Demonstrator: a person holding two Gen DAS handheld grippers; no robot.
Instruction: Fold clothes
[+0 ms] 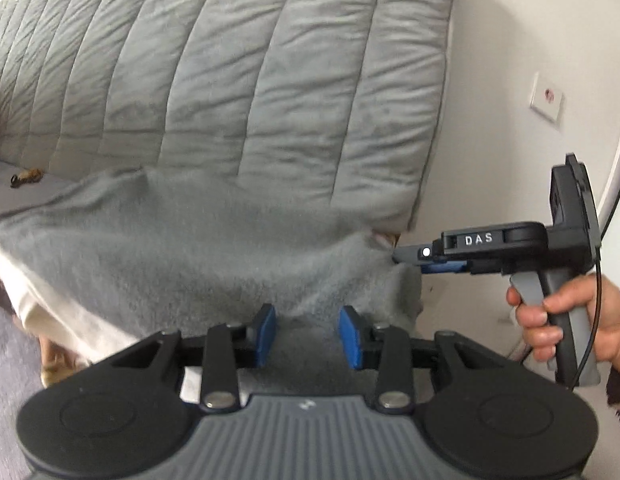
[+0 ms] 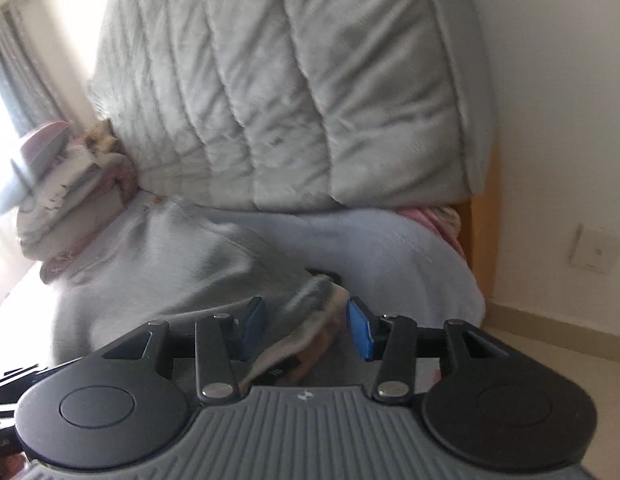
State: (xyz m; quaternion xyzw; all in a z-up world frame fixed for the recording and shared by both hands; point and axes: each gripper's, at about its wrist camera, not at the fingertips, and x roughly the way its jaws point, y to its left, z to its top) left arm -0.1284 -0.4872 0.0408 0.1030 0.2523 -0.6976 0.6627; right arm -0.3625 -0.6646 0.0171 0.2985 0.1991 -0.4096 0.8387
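Grey garment [image 1: 170,248] [image 2: 170,260]: just the one?

Yes, one on my screens. I count two grippers, one hand [image 1: 569,320], one quilted cover [image 1: 270,60] and one wall plate [image 1: 546,97]. There is also a single pile of folded textiles [image 2: 70,192] at nine o'clock in the right wrist view.

Where does it lie against each gripper?

From the left gripper [image 1: 308,316] it spreads from twelve round to nine o'clock, draped across the seat below the cover, with its fuzzy edge reaching into the gap. Those blue pads stand apart and do not pinch it. In the same view the right gripper [image 1: 393,258] comes in from three o'clock, its tip at the cloth's corner. In its own view a bunched strip runs between the pads from twelve towards seven o'clock. I see a gap beside it, so I read those jaws as parted too.

Any writing?

Only "DAS" [image 1: 478,239], white on black, on the right gripper's body.
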